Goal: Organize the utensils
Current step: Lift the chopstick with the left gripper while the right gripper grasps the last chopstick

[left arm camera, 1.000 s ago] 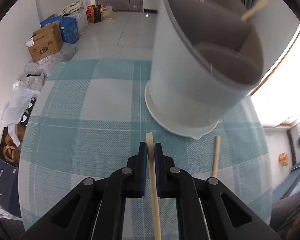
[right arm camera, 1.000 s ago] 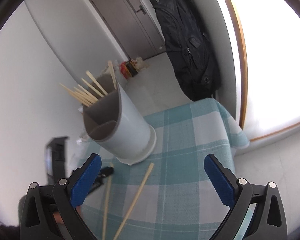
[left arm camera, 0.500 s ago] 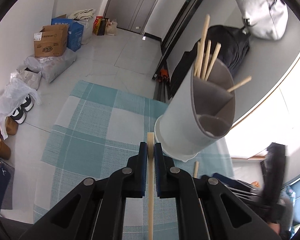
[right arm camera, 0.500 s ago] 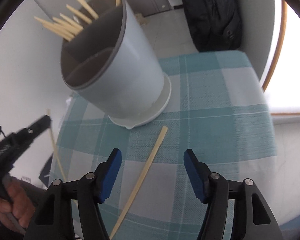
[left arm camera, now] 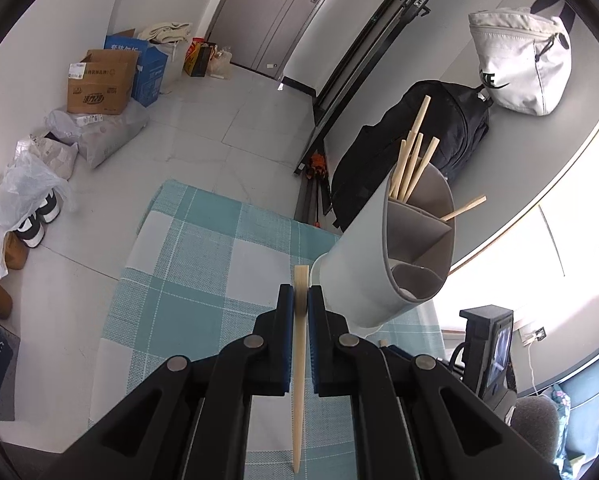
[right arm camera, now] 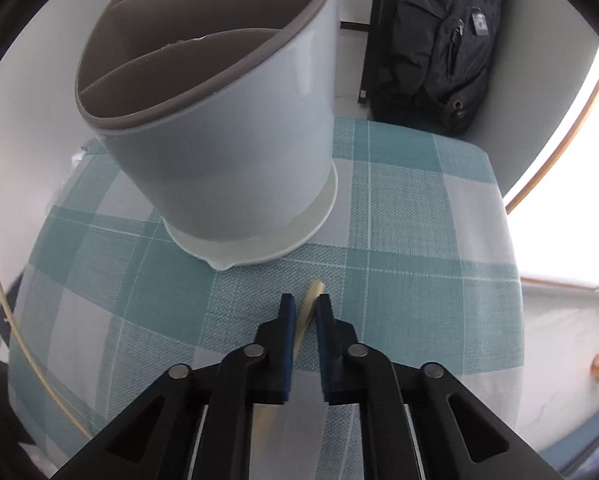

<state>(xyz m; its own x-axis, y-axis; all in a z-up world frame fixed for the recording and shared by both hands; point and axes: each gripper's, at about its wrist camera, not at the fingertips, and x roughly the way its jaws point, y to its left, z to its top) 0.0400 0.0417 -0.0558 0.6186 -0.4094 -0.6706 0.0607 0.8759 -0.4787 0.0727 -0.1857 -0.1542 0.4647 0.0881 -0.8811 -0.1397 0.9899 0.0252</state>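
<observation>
While one chopstick [left arm camera: 299,344] is clamped by the left gripper [left arm camera: 298,300], another chopstick [right arm camera: 308,312] is straddled by the right gripper [right arm camera: 304,306], jaws narrow, near the holder [right arm camera: 227,120].

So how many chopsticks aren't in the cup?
2. One chopstick is clamped in the left gripper; the other chopstick lies on the cloth between the fingers of the right gripper. More may hide behind the cup.

The surface [right arm camera: 411,208] wears a teal-and-white checked cloth [left arm camera: 203,264] over its whole top. A pale holder [right arm camera: 235,152] on a white saucer [right arm camera: 259,246] stands towards the far edge. One chopstick [right arm camera: 308,312] lies flat on the cloth just nearer than the saucer, its butt end pointing at it.
</observation>
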